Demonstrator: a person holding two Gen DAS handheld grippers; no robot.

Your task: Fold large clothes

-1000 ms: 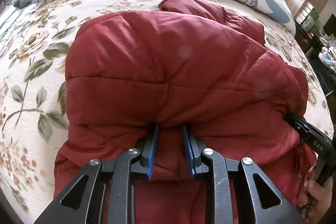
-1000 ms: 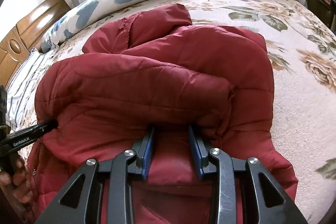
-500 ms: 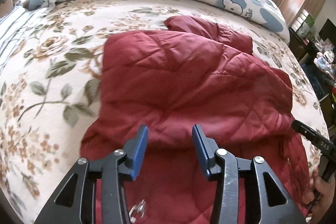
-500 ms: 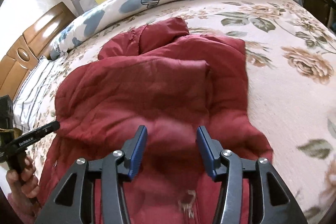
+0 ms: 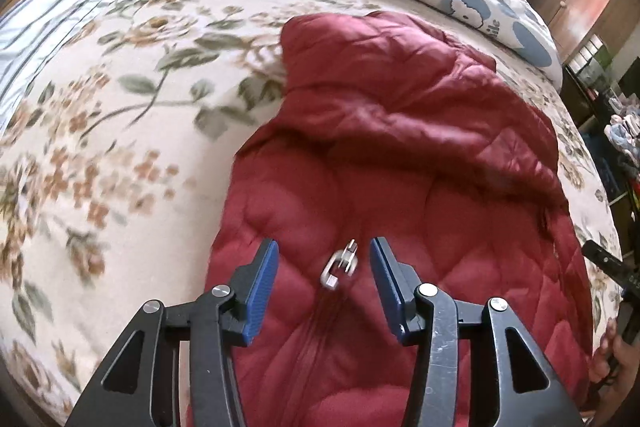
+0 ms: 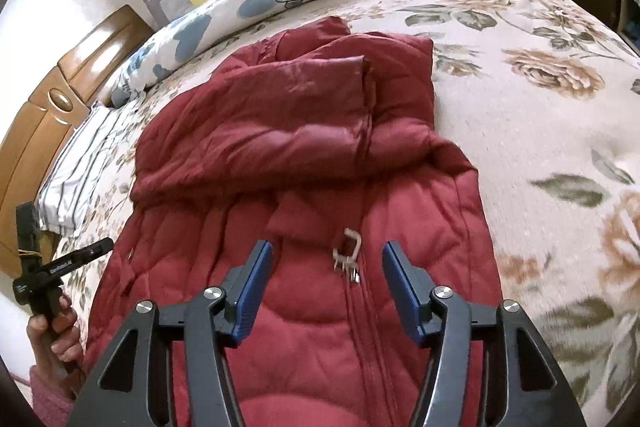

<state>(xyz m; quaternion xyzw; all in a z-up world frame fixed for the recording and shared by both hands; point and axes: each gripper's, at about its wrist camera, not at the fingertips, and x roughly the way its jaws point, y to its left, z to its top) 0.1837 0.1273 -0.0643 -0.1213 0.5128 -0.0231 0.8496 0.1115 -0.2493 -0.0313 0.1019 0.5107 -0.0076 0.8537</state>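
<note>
Both grippers have let go; jacket [image 5: 400,187] lies below.

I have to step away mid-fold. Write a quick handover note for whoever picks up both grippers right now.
Left gripper: jaws opening, nothing gripped.
Right gripper: jaws opening, nothing gripped.
Red padded jacket lies on the floral bedspread, front up, zipper pull showing.
Done: far part folded over the body.
Left: fold the near half up and tidy the bundle.
</note>
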